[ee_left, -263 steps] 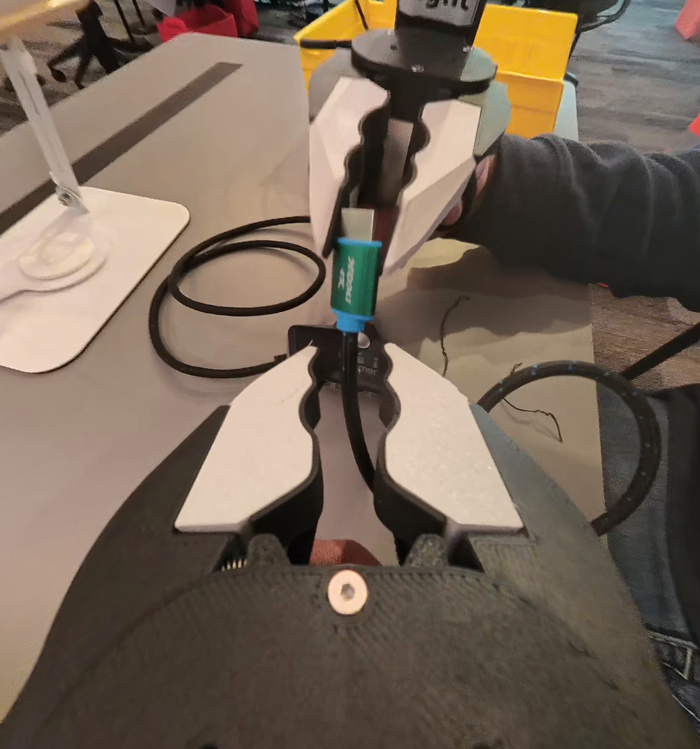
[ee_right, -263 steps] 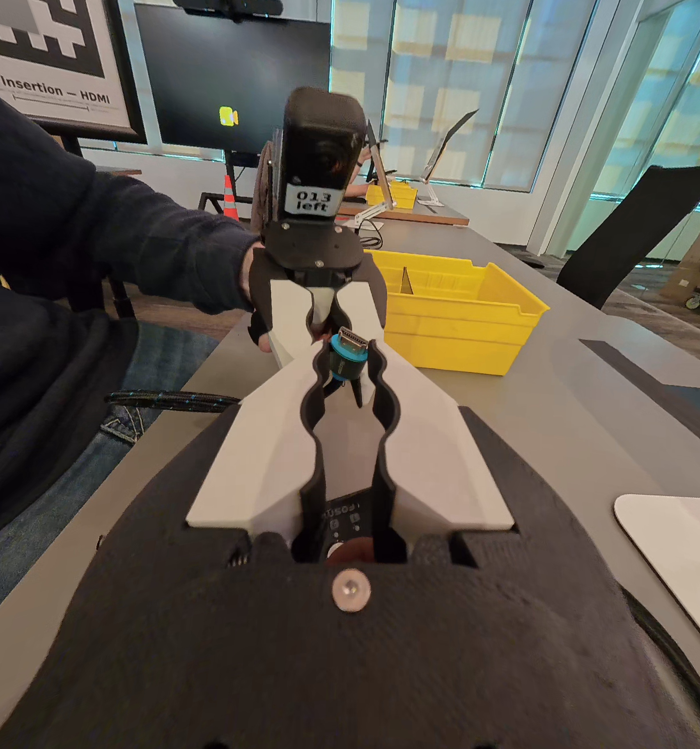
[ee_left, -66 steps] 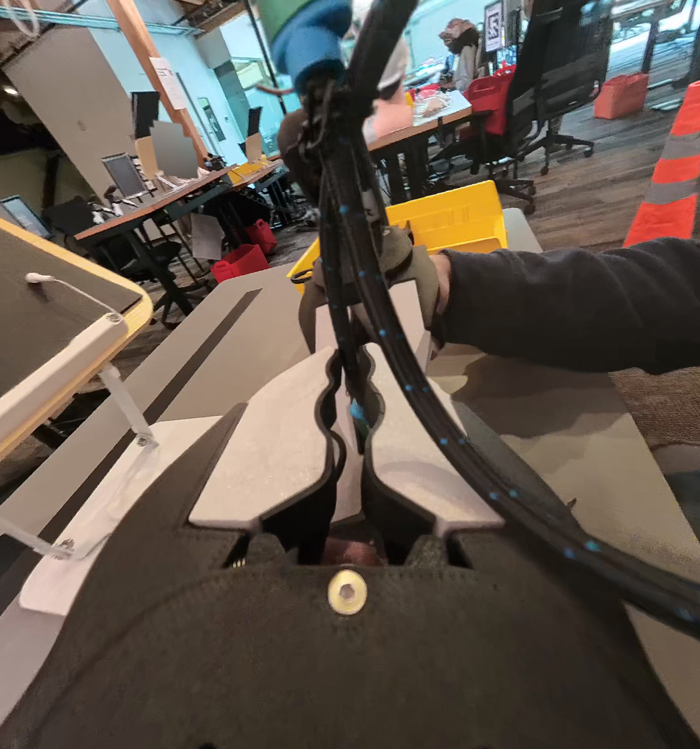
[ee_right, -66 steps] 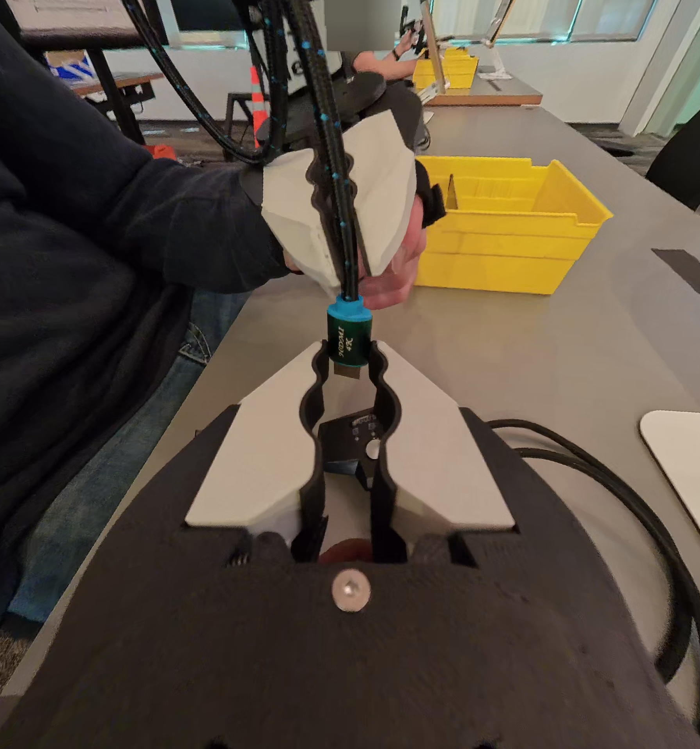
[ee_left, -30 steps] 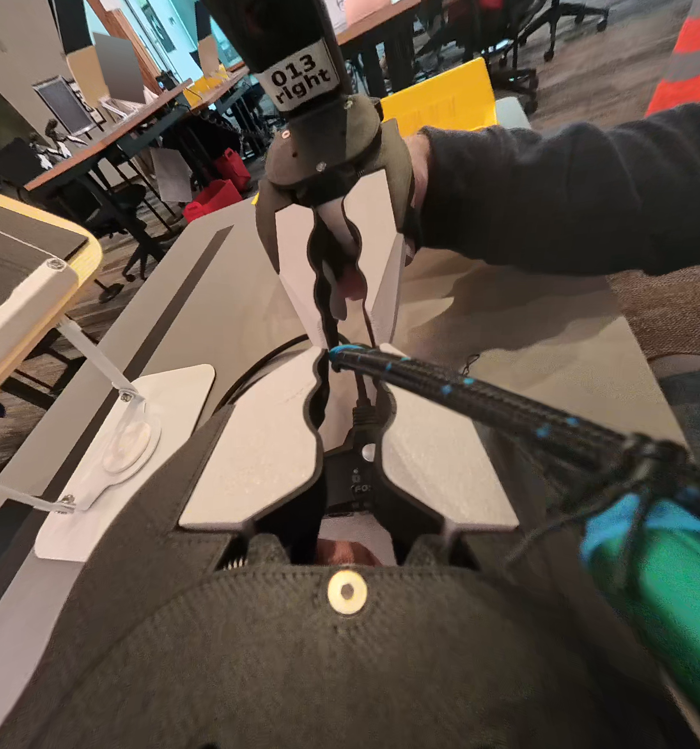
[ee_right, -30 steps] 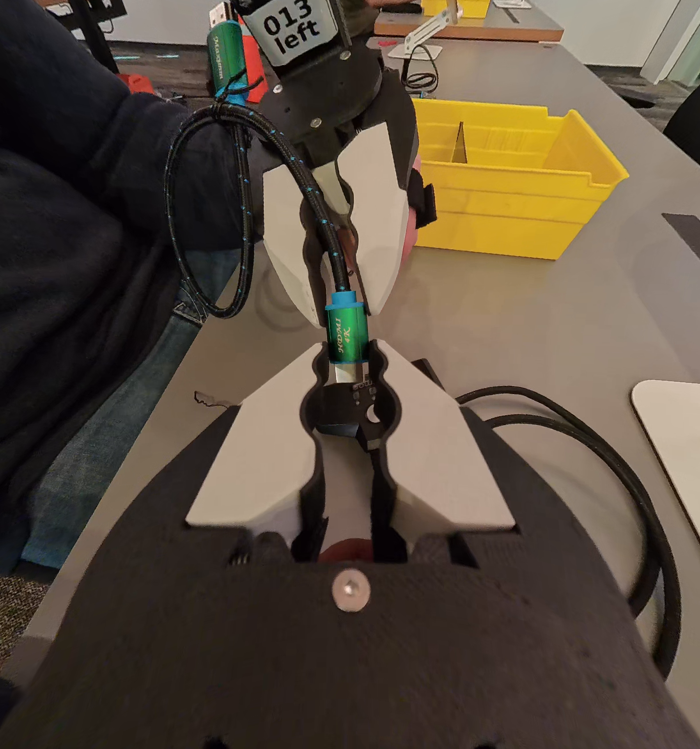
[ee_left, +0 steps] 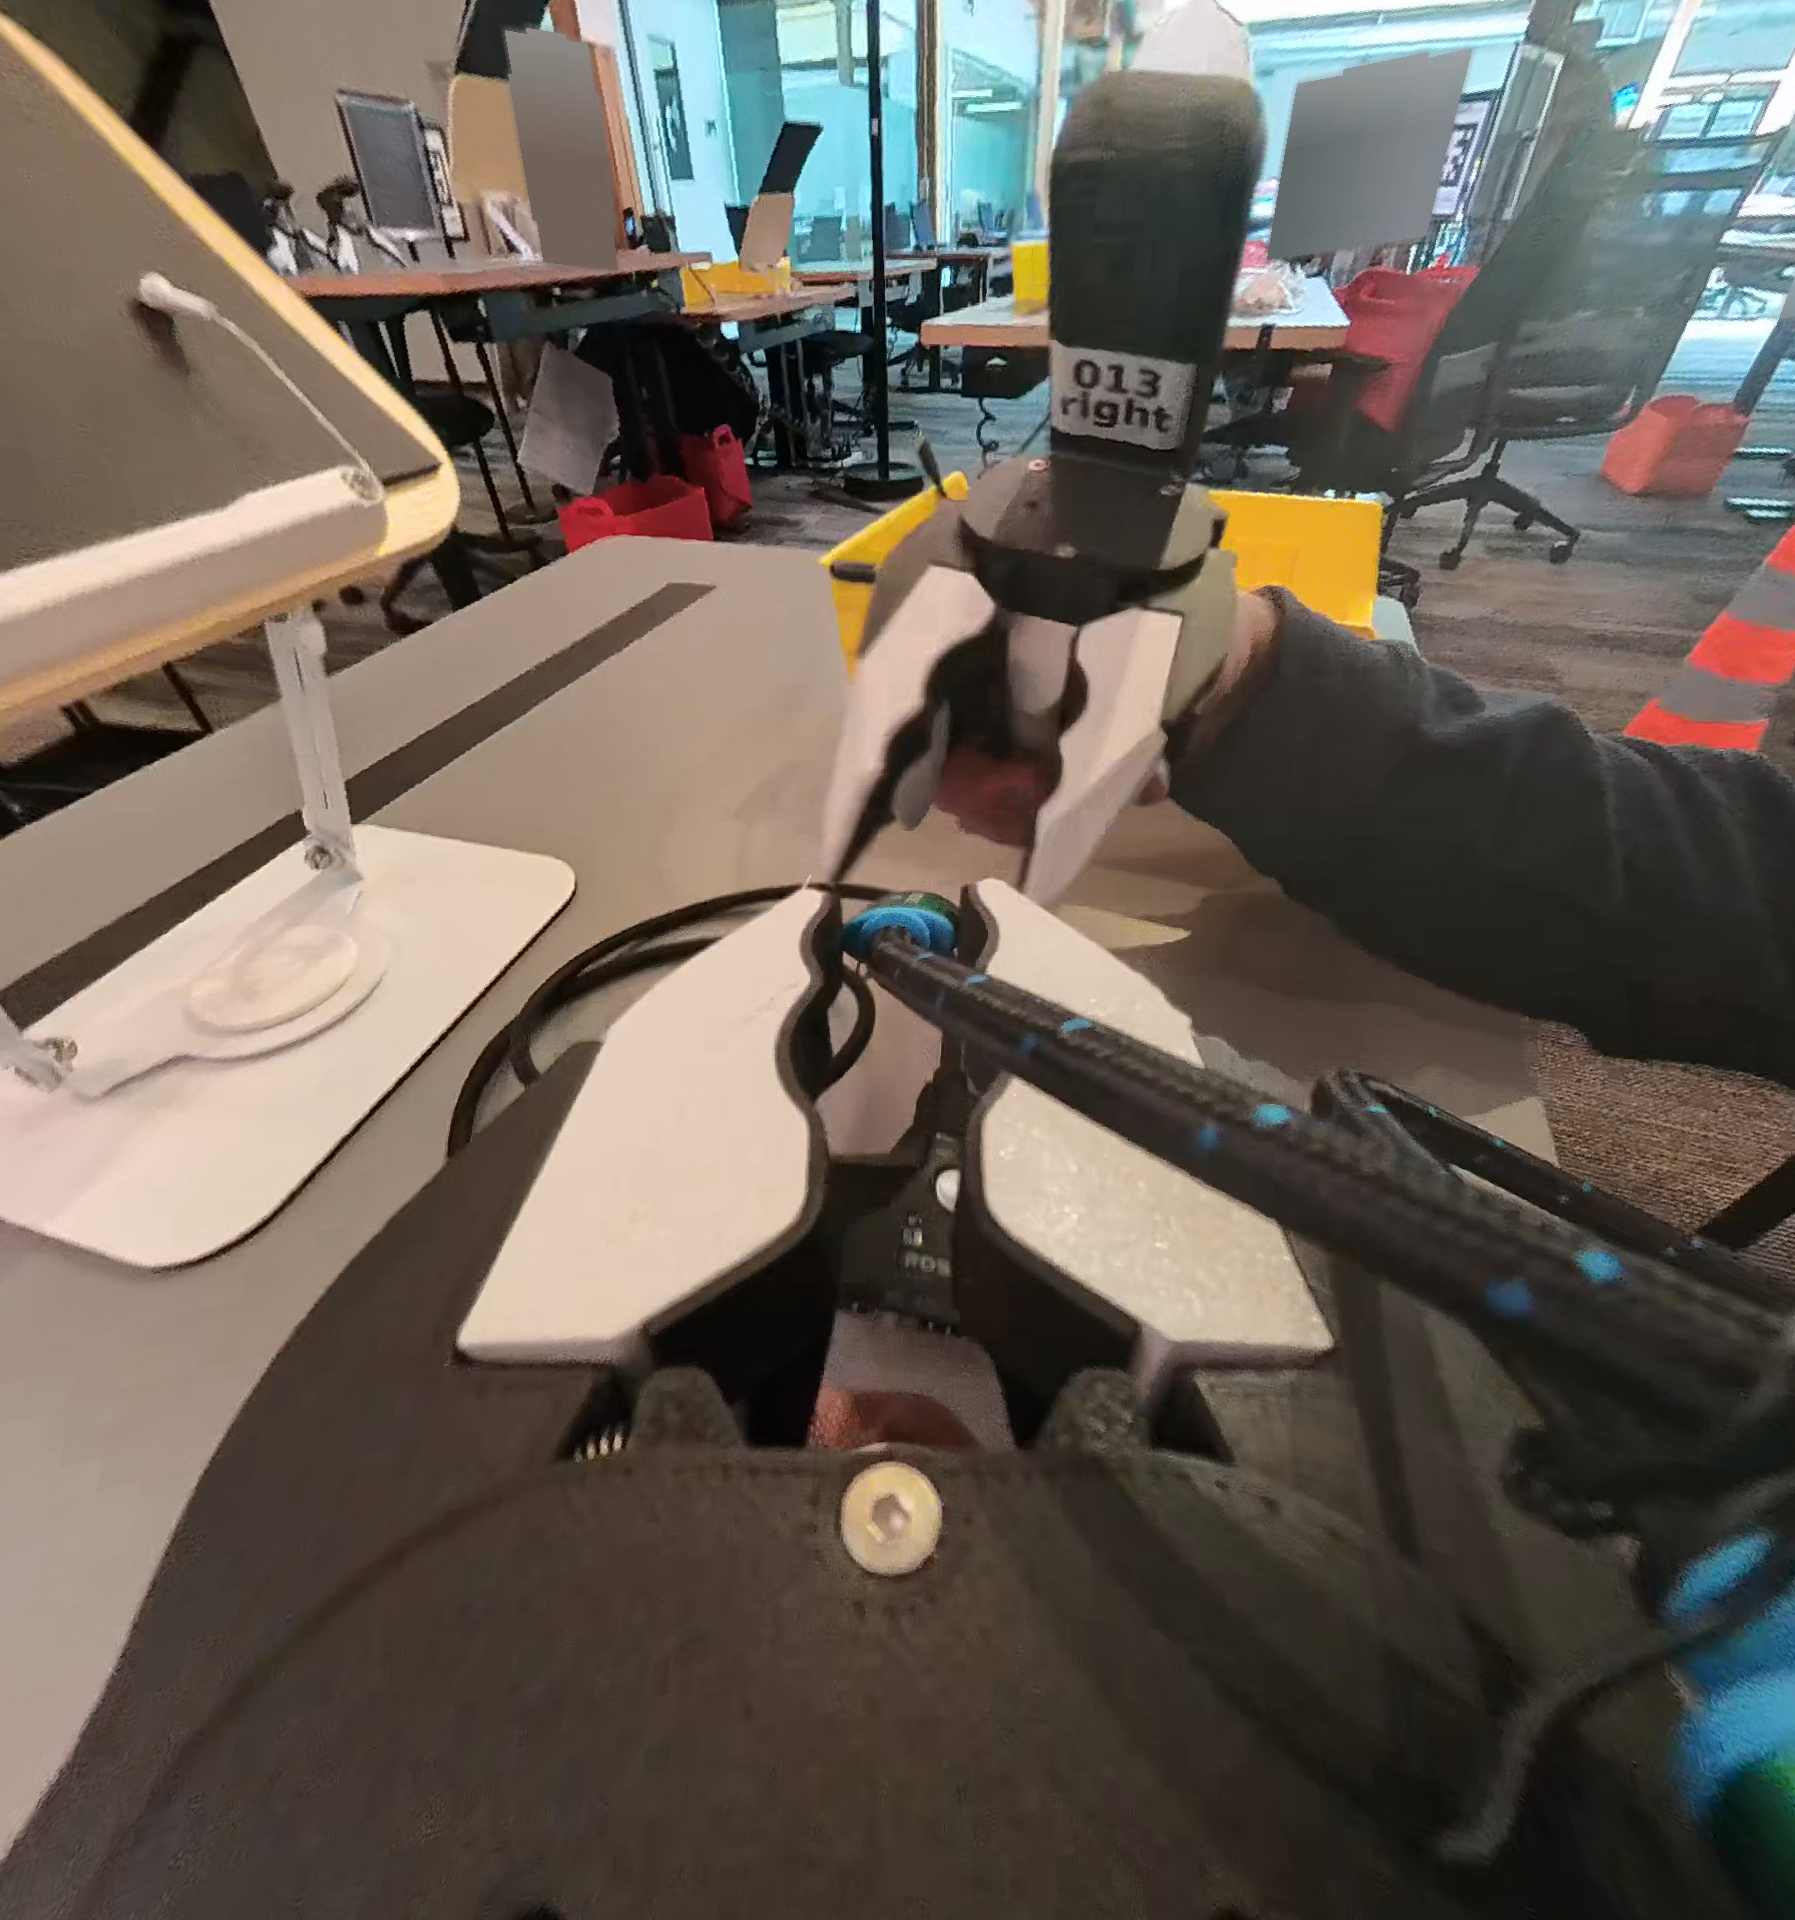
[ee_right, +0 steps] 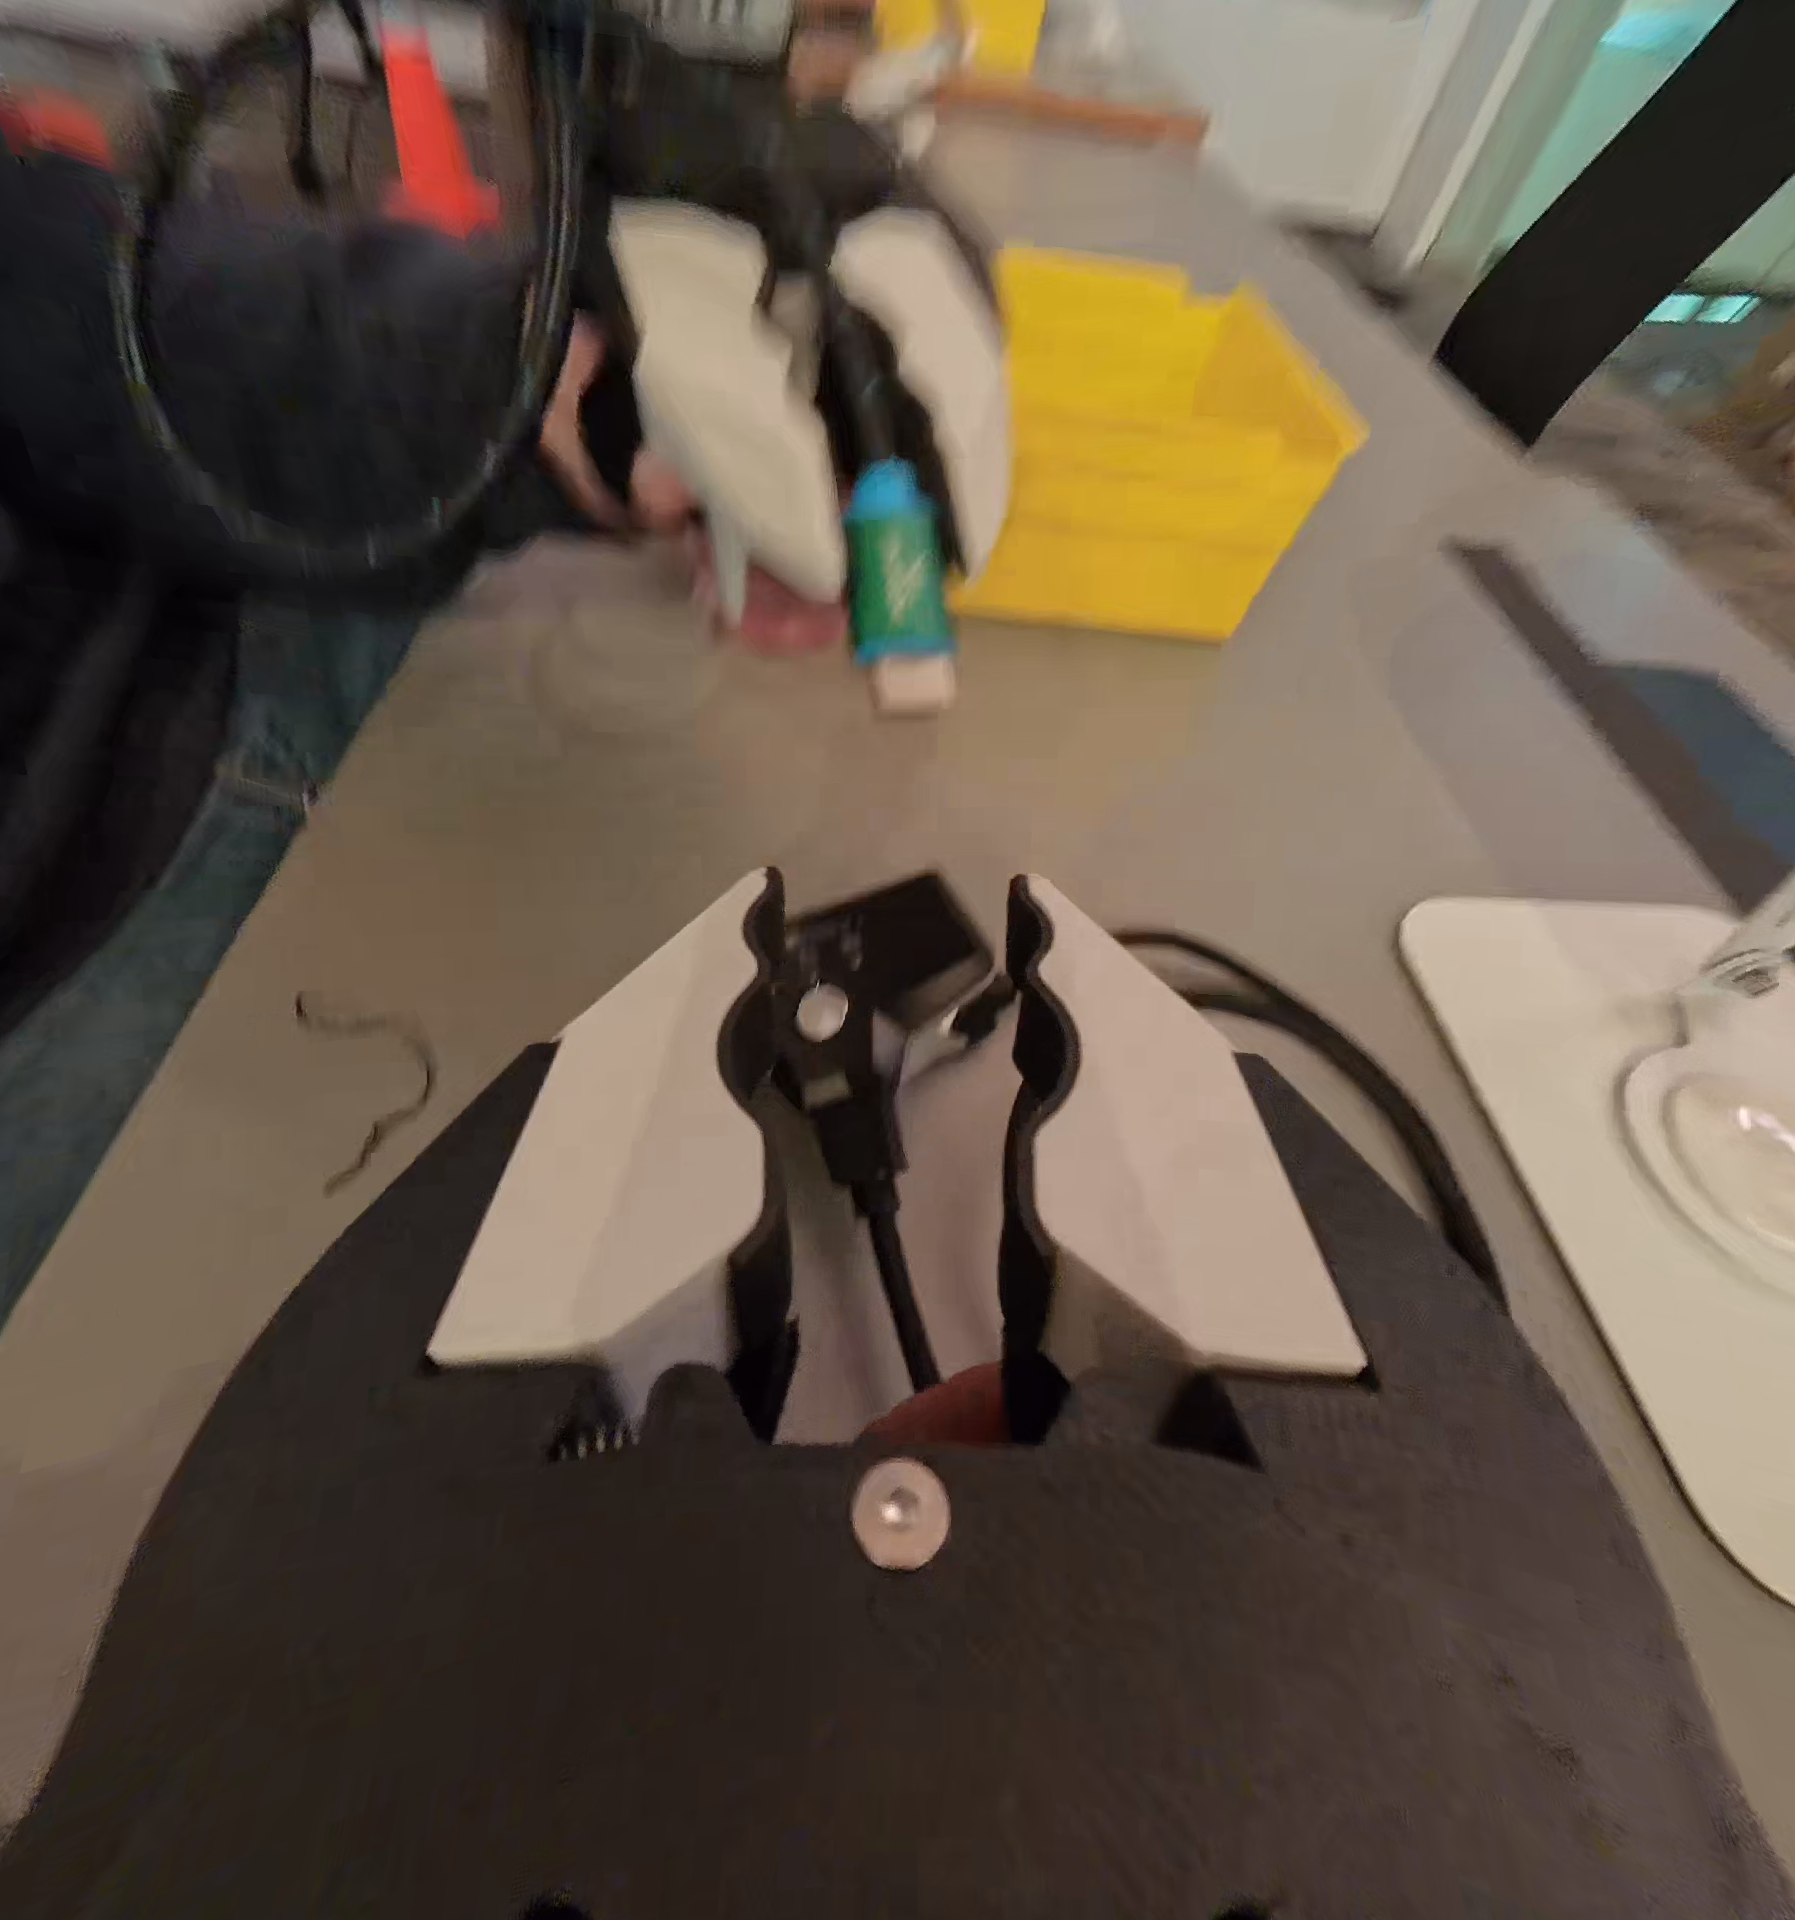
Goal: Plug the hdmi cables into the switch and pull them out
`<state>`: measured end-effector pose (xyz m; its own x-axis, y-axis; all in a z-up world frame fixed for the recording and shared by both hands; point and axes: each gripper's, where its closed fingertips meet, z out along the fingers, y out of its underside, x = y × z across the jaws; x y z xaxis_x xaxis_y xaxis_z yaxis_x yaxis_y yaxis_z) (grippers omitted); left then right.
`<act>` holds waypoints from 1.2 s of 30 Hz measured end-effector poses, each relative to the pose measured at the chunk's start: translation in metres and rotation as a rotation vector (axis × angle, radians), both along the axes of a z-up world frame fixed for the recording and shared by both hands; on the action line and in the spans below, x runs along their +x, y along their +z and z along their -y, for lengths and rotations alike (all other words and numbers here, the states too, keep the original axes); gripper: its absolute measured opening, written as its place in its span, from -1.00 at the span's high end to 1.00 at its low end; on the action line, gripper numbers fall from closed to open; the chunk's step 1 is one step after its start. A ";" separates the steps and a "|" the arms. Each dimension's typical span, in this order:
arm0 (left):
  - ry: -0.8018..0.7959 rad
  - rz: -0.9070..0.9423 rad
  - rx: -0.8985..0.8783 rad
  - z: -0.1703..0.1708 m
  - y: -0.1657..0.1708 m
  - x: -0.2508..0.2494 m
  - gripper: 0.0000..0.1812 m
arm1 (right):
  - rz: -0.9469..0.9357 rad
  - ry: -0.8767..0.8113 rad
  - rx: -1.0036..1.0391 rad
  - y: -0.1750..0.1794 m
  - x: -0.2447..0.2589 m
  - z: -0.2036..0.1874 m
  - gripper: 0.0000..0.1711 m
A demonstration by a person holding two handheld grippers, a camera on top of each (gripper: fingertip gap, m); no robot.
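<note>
Right wrist view shows the right gripper (ee_right: 893, 904) low over the grey table (ee_right: 1236, 748), its fingers apart and gripping nothing, with the small black switch (ee_right: 872, 971) lying flat between them and a thin black lead (ee_right: 898, 1278) running out of it toward six o'clock. Up at twelve o'clock the left gripper (ee_right: 851, 520) is clamped on a braided cable (ee_right: 862, 384), just behind its green plug (ee_right: 893, 582); the plug hangs tip-down with its metal end bare, well apart from the switch. That picture is blurred, so finer detail is lost. Left wrist view agrees: the left gripper's (ee_left: 893, 914) fingers are together on the cable (ee_left: 1236, 1122) at its blue collar, the cable trails away toward four o'clock, and the switch (ee_left: 919, 1226) lies on the table under that gripper, between its fingers. The right gripper (ee_left: 934, 873) stands at twelve o'clock, spread and empty. A yellow bin (ee_right: 1153, 457) sits at one o'clock in the right view and a white stand base (ee_right: 1558, 1195) at three. I judge the plug to be out of the switch and on its way to or from the port; which, I cannot tell. If a plugging is next, the right gripper should close on the switch to steady it while the left squares the metal tip to the port and pushes straight in, not at a slant.
</note>
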<state>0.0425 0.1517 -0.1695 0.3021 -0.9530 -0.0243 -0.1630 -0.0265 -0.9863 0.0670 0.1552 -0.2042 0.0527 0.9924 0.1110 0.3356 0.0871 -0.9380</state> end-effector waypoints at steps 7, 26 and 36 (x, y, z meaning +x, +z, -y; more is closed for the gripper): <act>0.051 -0.065 -0.031 -0.007 -0.008 -0.020 0.78 | 0.414 0.070 0.120 -0.081 -0.007 0.014 0.22; 0.090 -0.013 -0.035 -0.008 -0.003 -0.044 0.78 | 0.160 0.081 -0.016 -0.057 -0.007 0.000 0.62; 0.072 0.001 0.047 0.001 0.003 -0.031 0.78 | -0.015 0.195 -0.130 -0.022 -0.003 0.019 0.63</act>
